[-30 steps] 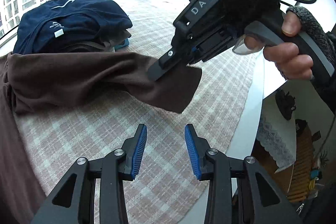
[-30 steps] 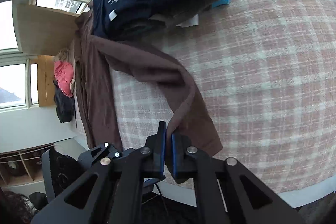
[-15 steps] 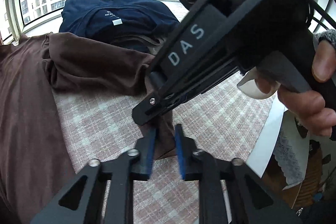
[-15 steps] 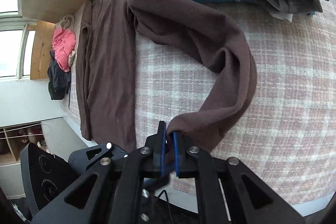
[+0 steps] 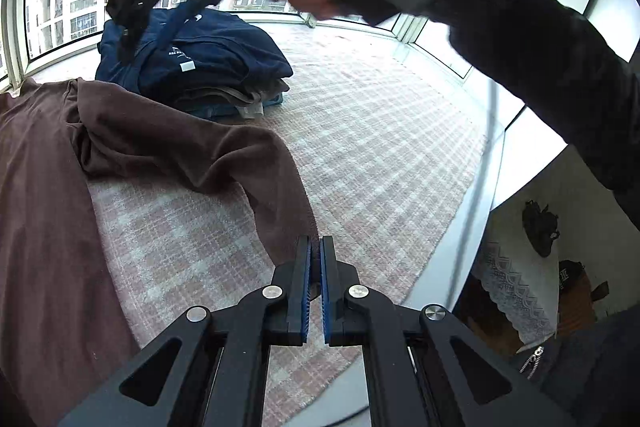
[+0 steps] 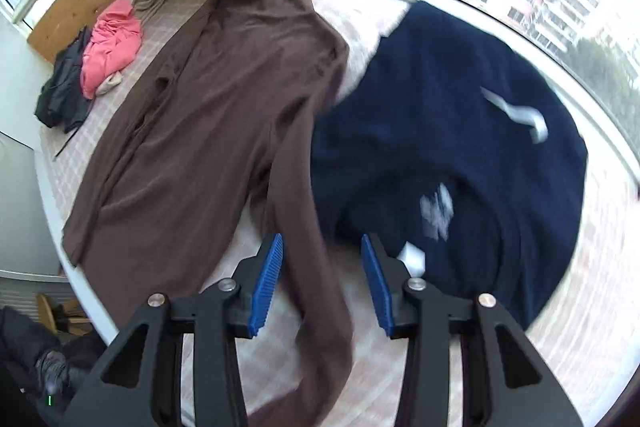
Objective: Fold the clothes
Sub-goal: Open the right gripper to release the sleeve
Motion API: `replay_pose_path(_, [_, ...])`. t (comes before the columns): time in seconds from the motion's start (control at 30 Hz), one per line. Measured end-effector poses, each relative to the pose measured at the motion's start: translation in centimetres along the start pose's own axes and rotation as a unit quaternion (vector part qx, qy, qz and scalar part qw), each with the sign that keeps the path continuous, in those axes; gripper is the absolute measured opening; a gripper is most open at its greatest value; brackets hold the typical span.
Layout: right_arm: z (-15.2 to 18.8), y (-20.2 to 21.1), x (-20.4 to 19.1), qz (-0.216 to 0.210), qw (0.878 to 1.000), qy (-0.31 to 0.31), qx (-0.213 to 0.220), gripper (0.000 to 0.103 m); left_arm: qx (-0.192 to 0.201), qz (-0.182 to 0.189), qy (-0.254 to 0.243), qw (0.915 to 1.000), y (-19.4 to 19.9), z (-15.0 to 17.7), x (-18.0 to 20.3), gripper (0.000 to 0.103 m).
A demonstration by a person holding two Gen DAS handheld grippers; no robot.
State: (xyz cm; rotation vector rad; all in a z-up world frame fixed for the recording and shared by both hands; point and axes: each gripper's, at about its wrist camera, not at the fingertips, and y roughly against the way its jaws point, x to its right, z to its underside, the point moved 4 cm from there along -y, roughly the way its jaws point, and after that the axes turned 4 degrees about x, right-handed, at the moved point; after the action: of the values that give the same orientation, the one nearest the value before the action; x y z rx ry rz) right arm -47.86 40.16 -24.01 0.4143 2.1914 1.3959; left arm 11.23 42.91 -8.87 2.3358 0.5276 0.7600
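The left gripper [image 5: 314, 269] is clamped on the cuff end of the brown garment's sleeve [image 5: 224, 163], near the front edge of the checked bed cover [image 5: 380, 155]. The right gripper [image 6: 322, 275] hangs above the bed with its jaws opening; the sleeve passes below the gap, but the pads do not press on it. The brown garment [image 6: 208, 115] lies spread flat toward the left side of the bed, collar toward the window edge. Only its sleeve trails across to the front edge.

Risks from this position:
- The grip is on the very end of the cuff. A sharp pull could slip the fabric out, and the sleeve would drop in a heap.
- The sleeve is bunched and twisted near the shoulder. Laying it across the body without first drawing it straight would probably lock a crease into the fold.
- Pulling too hard could drag the whole garment off its flat lay.

Surroundings: a stack of folded clothes topped by a navy garment [image 6: 460, 147] sits just beside the brown garment's shoulder, on the window side. The sleeve's upper part lies against it, so a sweep could disturb the stack. A pink garment [image 6: 112, 47] and dark clothing [image 6: 64, 95] lie heaped at the far left corner, well apart. The person's right arm [image 5: 520, 39] crosses above the work area.
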Motion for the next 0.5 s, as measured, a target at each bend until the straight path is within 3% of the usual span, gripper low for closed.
replay_pose_path(0.2, [-5.4, -6.1, -1.0, 0.031, 0.998, 0.030, -0.050, 0.041, 0.014, -0.017, 0.028, 0.9994, 1.4, 0.3, -1.1, 0.003])
replay_pose_path(0.37, [-6.5, -8.6, -0.9, 0.029, 0.995, 0.027, -0.094, 0.041, 0.035, -0.024, 0.053, 0.9977, 2.4, 0.3, -2.4, 0.003])
replay_pose_path(0.5, [-6.5, -7.7, -1.9, 0.003, 0.995, 0.038, -0.097, 0.041, 0.039, -0.021, 0.062, 0.9971, 2.7, 0.4, -3.0, 0.003])
